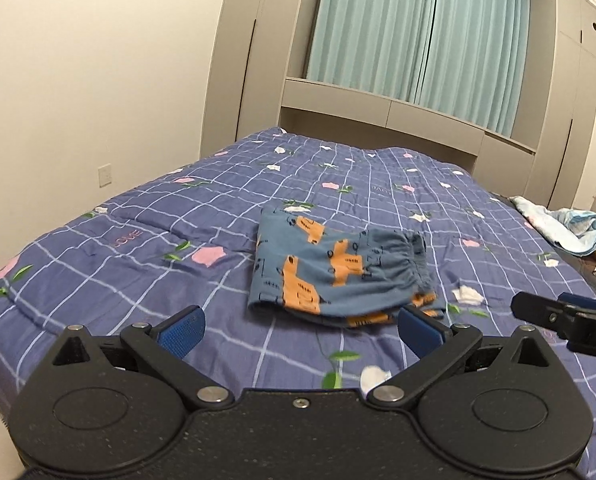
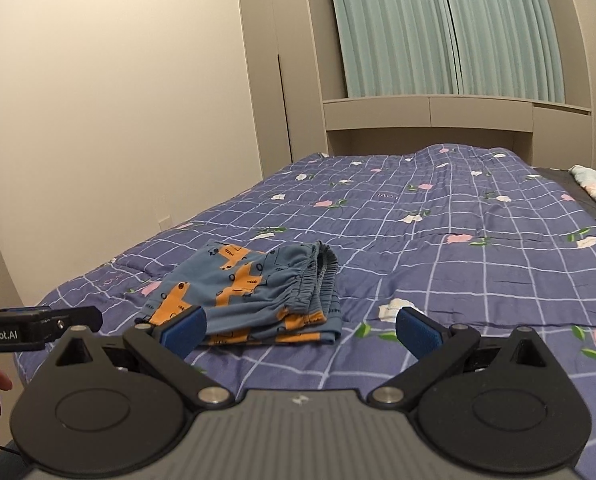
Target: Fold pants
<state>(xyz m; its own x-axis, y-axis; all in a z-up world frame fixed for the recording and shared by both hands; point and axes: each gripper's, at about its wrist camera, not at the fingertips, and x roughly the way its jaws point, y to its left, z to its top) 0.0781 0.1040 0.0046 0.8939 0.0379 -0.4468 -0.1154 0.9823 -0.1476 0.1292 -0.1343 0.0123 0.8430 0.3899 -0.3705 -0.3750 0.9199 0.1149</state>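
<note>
On the purple checked floral quilt [image 1: 137, 216] the blue pants with orange vehicle print [image 1: 338, 272] lie folded into a compact stack, waistband to the right. Judging by that, you're finishing: keep both tools clear so you don't drag the layers. Your left gripper [image 1: 300, 330] and right gripper [image 2: 300, 330] are spread wide, holding nothing. The right view shows the stacked waistband edges; the left shows a crumpled light-blue cloth [image 1: 558, 224] at the bedside.

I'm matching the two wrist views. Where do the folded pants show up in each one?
Left wrist view: pants lie centre, just right of middle, on the bed.
Right wrist view: pants lie left of centre, low.
Shared landmark: the green curtains behind the bed.
</note>
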